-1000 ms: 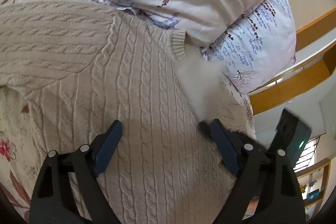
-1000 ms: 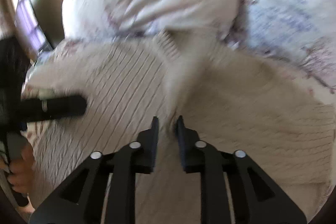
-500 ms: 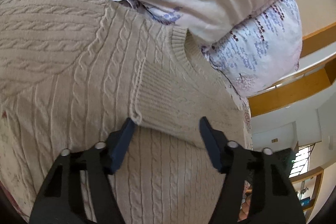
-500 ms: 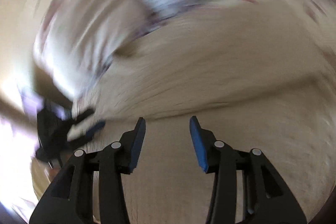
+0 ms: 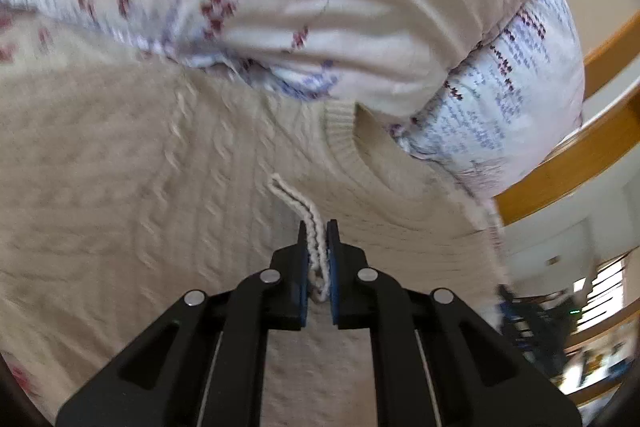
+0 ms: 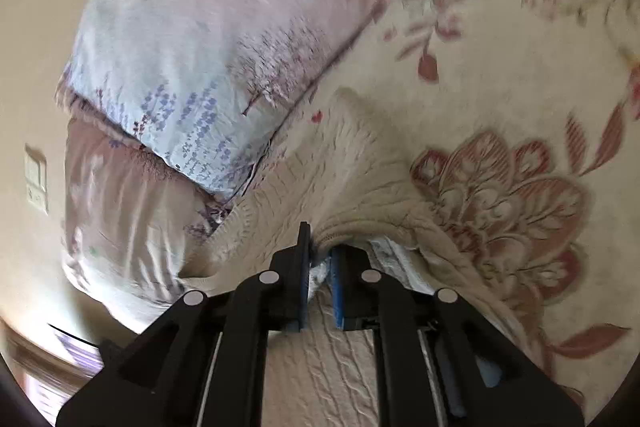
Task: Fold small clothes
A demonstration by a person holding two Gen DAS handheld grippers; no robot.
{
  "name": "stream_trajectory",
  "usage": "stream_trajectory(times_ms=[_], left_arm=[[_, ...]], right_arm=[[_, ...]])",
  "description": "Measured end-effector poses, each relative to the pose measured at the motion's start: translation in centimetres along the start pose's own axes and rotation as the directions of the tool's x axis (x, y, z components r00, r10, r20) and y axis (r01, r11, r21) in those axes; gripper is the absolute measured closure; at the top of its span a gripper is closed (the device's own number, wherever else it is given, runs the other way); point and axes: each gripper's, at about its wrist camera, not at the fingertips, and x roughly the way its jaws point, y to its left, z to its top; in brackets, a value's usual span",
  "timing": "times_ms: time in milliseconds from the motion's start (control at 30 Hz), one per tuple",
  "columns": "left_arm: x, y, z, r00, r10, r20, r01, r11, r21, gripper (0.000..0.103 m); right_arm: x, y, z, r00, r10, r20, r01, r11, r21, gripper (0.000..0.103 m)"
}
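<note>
Fingers [image 5: 303,247] of the left gripper [image 5: 318,259] pinch a knit edge of the cream sweater [image 5: 140,187]. The right gripper [image 6: 319,267] likewise clamps a fold of sweater [image 6: 360,195]. The sweater lies on a floral bedspread [image 6: 520,67], touching stacked pillows [image 6: 192,75].
</note>
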Motion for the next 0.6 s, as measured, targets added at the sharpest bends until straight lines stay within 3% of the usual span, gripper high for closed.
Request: stream_trajectory(times_ms=[200,267,333,400,433,500,600], left_arm=[[0.7,1.6,-0.9,0.998,0.049,-0.048,-0.050,0.999,-0.019,0.091],[0.0,1.6,-1.1,0.996,0.070,-0.053,-0.071,0.997,-0.010,0.089],[-1.6,1.9,-1.3,0.996,0.075,-0.043,-0.075,0.997,-0.001,0.064],[-3.9,2.7,-1.9,0.999,0.048,-0.014,-0.048,0.999,0.004,0.048],[-5.6,3.5,-2.3,0.999,0.039,0.012,-0.039,0.999,0.000,0.041],[-8.5,5.4,-2.9,0.998,0.039,0.056,-0.038,0.999,-0.022,0.039],[-13.5,10.2,-3.9,0.985,0.108,0.132,-0.091,0.987,-0.134,0.040]], right_arm=[[1.1,-0.4,-1.7,0.985,-0.173,-0.021,0.171,0.981,-0.091,0.093],[0.6,0.3,-2.1,0.976,-0.217,-0.002,0.214,0.967,-0.136,0.086],[-0.3,0.9,-2.7,0.969,-0.247,0.023,0.247,0.953,-0.176,0.072],[-1.0,1.2,-3.2,0.967,-0.250,0.045,0.254,0.947,-0.199,0.037],[-1.5,1.3,-3.5,0.971,-0.234,0.057,0.240,0.947,-0.212,0.035],[-1.9,1.6,-4.1,0.979,-0.197,0.053,0.204,0.949,-0.241,0.035],[-1.7,2.2,-4.9,0.992,-0.122,0.028,0.125,0.947,-0.296,0.035]])
